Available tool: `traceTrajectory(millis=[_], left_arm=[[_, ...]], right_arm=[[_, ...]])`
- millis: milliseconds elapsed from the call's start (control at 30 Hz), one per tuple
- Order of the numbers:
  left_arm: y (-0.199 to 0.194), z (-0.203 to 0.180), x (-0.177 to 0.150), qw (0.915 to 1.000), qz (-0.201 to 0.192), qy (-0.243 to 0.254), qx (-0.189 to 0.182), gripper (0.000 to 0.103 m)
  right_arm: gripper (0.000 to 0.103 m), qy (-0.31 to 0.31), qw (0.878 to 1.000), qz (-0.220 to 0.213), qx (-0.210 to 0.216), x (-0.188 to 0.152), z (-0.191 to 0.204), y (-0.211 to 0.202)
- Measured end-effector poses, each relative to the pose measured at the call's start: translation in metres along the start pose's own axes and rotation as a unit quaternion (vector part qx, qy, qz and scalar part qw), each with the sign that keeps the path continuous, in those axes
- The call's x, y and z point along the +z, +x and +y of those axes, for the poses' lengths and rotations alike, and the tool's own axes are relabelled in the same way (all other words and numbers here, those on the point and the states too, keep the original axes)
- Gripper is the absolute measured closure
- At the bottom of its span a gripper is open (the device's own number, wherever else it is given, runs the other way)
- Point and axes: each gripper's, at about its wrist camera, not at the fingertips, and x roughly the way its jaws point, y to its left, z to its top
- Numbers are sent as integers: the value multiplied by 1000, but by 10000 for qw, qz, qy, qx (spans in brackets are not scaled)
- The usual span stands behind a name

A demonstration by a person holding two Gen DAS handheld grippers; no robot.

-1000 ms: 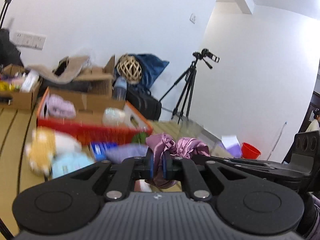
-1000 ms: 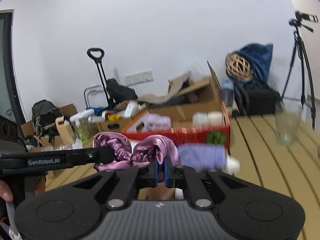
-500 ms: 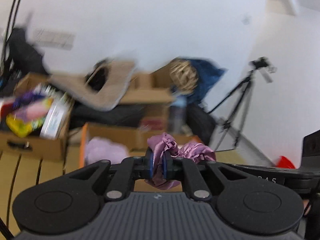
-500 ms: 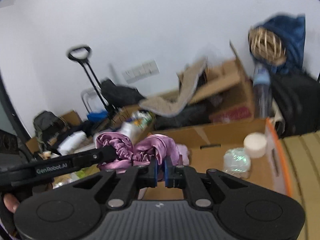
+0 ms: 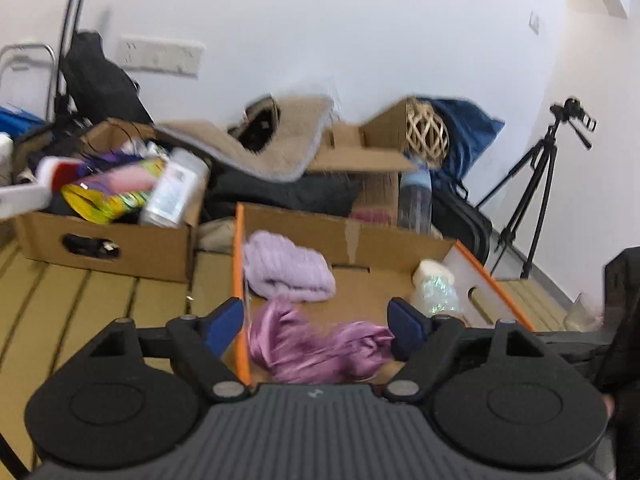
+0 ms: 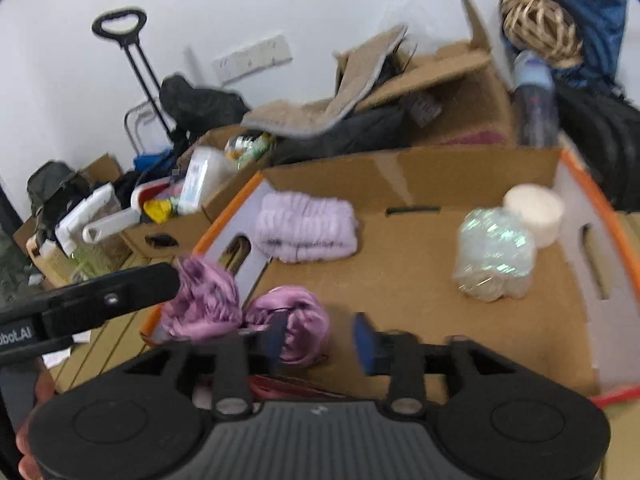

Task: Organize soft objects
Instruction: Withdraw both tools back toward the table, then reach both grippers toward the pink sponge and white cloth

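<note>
both jaws have just been opening, grasping nothing: the purple satin cloth (image 5: 320, 346) lies lengthwise between the left gripper (image 5: 318, 322) pads (lower centre), and left of the right gripper (image 6: 322, 338).

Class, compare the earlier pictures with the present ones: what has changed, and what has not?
Both hand-held grippers, left and right, carried the purple satin cloth over the orange-edged box; their jaws have just been opening, releasing it. The lilac knit and the shiny bundle stayed put.
</note>
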Motion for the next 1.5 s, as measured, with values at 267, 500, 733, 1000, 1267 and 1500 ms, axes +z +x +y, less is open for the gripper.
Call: traceTrajectory(millis=[267,500,733,1000,1267,1500], left_arm=[[-96,-20,-15,9985,-526,118,-46,18],[-195,-66,-61,9940,-961,404,-341,7],[-267,-107,-122,9893,-1221,707,-372,0],[-316,-132,-190,9903,-969,891,-436,0],[-326,-136,-200,9905,-1014,835,-397,0],[-286,-125,-208,9948,-730,650,-294,0]], right_arm=[[45,-309,9963,-780,-204,-16,12,-132],[30,-621,9859,-1409,-654,-71,15,-258],[19,-841,9740,-1775,-1127,-156,20,-326],[18,-822,9694,-1776,-1480,-243,34,-348],[16,-831,9723,-1919,-1041,-265,55,-366],[16,-584,9773,-1758,-1033,-273,48,-332]])
